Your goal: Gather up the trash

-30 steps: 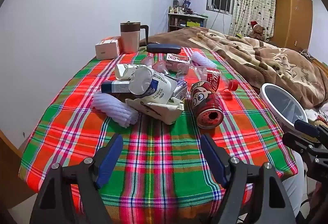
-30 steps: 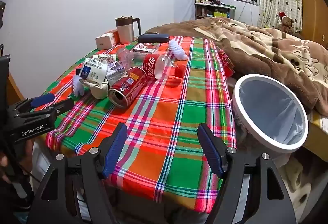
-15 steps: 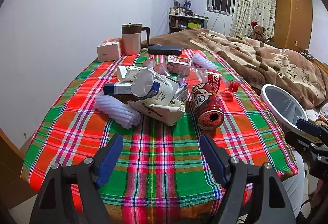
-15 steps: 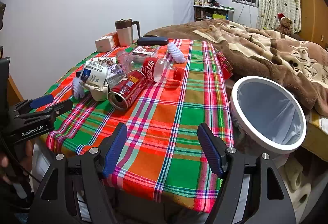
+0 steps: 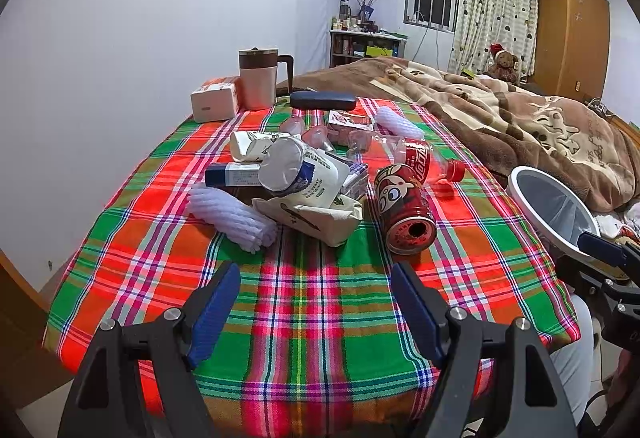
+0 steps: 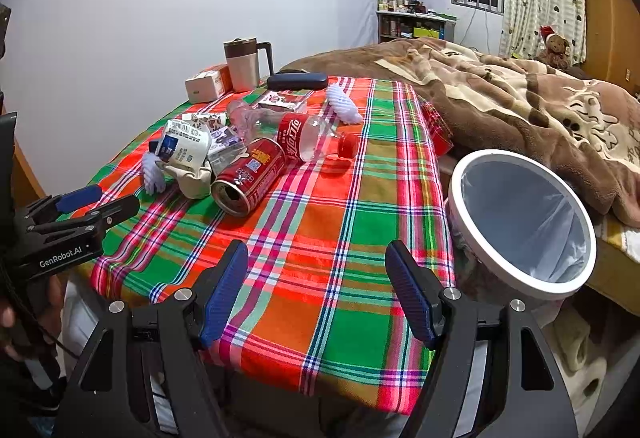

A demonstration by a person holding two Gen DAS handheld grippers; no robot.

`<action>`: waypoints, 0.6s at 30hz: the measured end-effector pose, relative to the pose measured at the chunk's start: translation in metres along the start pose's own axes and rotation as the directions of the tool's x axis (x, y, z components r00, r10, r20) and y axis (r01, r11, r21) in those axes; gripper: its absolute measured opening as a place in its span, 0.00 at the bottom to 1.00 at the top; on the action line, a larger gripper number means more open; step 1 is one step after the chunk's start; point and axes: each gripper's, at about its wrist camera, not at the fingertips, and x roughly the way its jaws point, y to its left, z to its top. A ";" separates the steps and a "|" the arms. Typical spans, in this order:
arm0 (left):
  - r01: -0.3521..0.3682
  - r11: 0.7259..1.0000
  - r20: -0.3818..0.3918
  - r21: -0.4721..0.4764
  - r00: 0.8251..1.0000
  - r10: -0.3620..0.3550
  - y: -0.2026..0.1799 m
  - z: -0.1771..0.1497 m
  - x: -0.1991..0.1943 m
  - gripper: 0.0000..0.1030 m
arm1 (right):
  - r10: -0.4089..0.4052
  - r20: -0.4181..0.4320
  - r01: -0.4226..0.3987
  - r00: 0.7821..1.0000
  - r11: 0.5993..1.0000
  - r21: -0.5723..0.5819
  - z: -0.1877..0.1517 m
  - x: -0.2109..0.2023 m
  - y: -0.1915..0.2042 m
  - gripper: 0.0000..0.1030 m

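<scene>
Right gripper [image 6: 316,290] jaws spread empty over the plaid tablecloth [image 6: 332,222], beside the bin [image 6: 520,286].

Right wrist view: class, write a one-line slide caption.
Open right tongs face a plaid table strewn with trash, beside a lined white bin.

white walls [image 5: 120,37] | barred window [image 5: 431,10] | patterned curtain [image 5: 494,9] | wooden wardrobe [image 5: 572,37] | shelf unit [image 5: 366,45]

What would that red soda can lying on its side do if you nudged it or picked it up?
The red can lies on its side on the plaid tablecloth, so a sideways nudge would probably roll it. Its opened top faces the camera, so it is likely empty and light. Thin metal like that would probably dent under a hard squeeze.
</scene>
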 end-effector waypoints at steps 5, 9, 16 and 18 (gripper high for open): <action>0.000 1.000 0.000 0.001 1.000 0.000 0.001 0.000 0.000 0.75 | -0.001 0.000 0.001 1.000 1.000 -0.001 0.001 -0.001 0.001 0.70; 0.000 1.000 0.000 -0.001 1.000 0.000 0.000 0.000 0.000 0.75 | -0.002 0.002 0.002 1.000 1.000 -0.002 0.000 -0.001 0.001 0.70; -0.002 1.000 0.002 0.000 1.000 0.002 0.000 0.000 -0.001 0.75 | -0.002 0.003 0.002 1.000 1.000 -0.002 0.000 -0.001 0.001 0.70; 0.000 1.000 0.002 0.000 1.000 0.000 0.000 0.000 -0.001 0.75 | -0.002 0.002 0.002 1.000 1.000 -0.003 0.000 -0.001 0.000 0.70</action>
